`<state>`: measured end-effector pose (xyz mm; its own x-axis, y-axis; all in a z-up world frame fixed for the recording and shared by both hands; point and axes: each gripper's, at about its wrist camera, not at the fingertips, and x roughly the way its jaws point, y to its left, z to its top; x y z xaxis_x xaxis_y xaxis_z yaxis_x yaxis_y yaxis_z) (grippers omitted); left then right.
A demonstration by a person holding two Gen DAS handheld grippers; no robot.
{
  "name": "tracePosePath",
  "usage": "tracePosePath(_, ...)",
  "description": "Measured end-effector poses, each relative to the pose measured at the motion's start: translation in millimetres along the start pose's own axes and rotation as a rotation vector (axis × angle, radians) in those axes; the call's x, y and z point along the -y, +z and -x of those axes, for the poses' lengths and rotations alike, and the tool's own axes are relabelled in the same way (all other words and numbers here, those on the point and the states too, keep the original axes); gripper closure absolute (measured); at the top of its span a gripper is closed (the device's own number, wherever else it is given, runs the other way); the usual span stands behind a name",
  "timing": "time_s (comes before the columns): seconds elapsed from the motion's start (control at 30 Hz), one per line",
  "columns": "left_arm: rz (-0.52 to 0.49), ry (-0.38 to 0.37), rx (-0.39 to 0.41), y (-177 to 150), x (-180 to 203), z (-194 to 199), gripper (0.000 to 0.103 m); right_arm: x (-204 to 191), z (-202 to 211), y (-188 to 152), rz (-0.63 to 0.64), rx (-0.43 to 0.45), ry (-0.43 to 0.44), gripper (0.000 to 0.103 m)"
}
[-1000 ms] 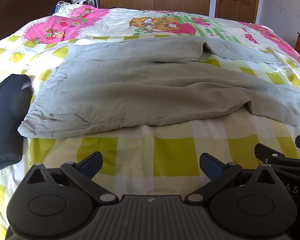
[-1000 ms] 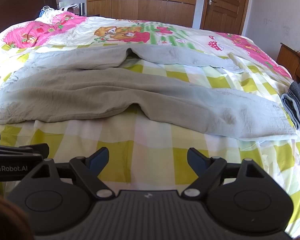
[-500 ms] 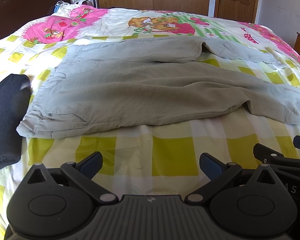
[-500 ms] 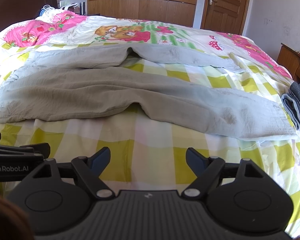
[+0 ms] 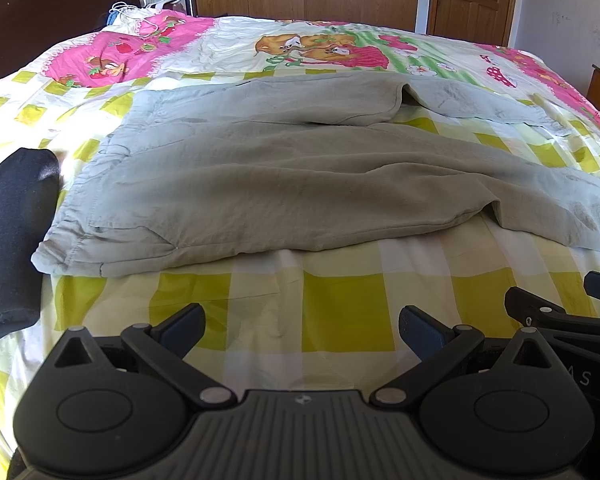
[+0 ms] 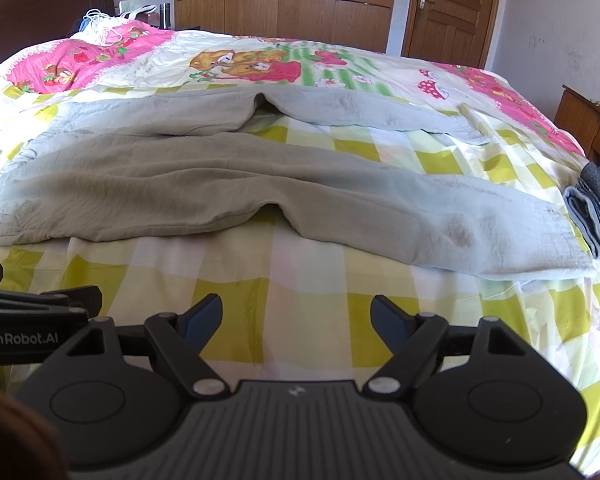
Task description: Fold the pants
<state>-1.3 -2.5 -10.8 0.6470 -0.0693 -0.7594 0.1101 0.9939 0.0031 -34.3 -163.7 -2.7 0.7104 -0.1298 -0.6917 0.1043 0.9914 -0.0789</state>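
Observation:
Grey-green pants (image 5: 284,184) lie spread flat across the bed, waistband at the left, both legs running right; they also show in the right wrist view (image 6: 228,184). The near leg's cuff (image 6: 540,240) lies at the right. My left gripper (image 5: 302,330) is open and empty, hovering over the sheet just short of the pants' near edge. My right gripper (image 6: 296,318) is open and empty, beside the left one, in front of the crotch and near leg. Neither touches the pants.
The bed has a yellow-checked sheet (image 5: 340,308) with pink cartoon print at the far side. A dark folded garment (image 5: 12,232) lies left of the waistband. A folded grey stack (image 6: 596,212) lies right of the cuff. Wooden wardrobe and door (image 6: 440,12) stand behind.
Almost nothing differs; both grippers stay open over the sheet, with only a slight drift of the views.

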Motion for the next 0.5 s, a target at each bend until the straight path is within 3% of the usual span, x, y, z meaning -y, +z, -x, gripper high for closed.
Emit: tracePosePath(0.5,0.000,-0.001,-0.001,-1.2,4.3,-0.2,0.000,0.2,-0.5,-0.1,0.000,-0.005,0.001,0.024)
